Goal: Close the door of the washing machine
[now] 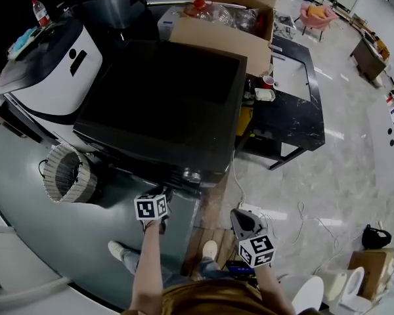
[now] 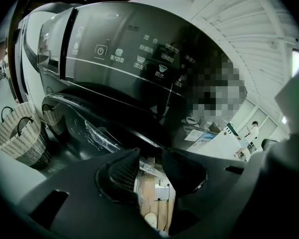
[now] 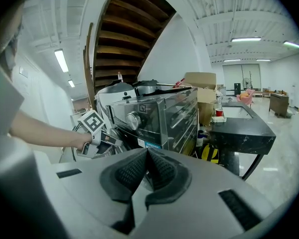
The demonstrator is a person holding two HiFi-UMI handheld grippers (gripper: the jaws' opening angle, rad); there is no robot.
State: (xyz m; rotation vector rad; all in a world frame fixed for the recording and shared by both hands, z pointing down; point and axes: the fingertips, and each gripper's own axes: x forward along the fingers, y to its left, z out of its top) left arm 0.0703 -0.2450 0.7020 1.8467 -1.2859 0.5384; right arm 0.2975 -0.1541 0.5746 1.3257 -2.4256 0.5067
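Left gripper view: glossy black washer point(image 2: 139, 54) with curved door point(image 2: 109, 116); woven basket point(image 2: 20, 138) at nine o'clock. Empty left gripper point(image 2: 150, 157) has spread jaws; right gripper point(image 3: 146, 154) has them pressed together.

Two claws point(image 2: 150, 156) point(image 3: 146, 151); one black washing machine point(image 1: 164, 90); one white appliance point(image 1: 52, 77); one basket point(image 1: 65, 174); one cardboard box point(image 1: 217, 38).

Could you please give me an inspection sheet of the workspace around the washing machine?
Surface: glossy pale tiled floor.
Job's things: black front-loading washing machine; dark round door, latching cannot be told.
Clutter: pale woven basket, brown cardboard box of plastic bottles, red cup on black table.
Grippers: left gripper open, empty, at the door; right gripper shut, empty.
Cables: white cable trailing across floor.
Surroundings: white appliance beside machine; open hall.
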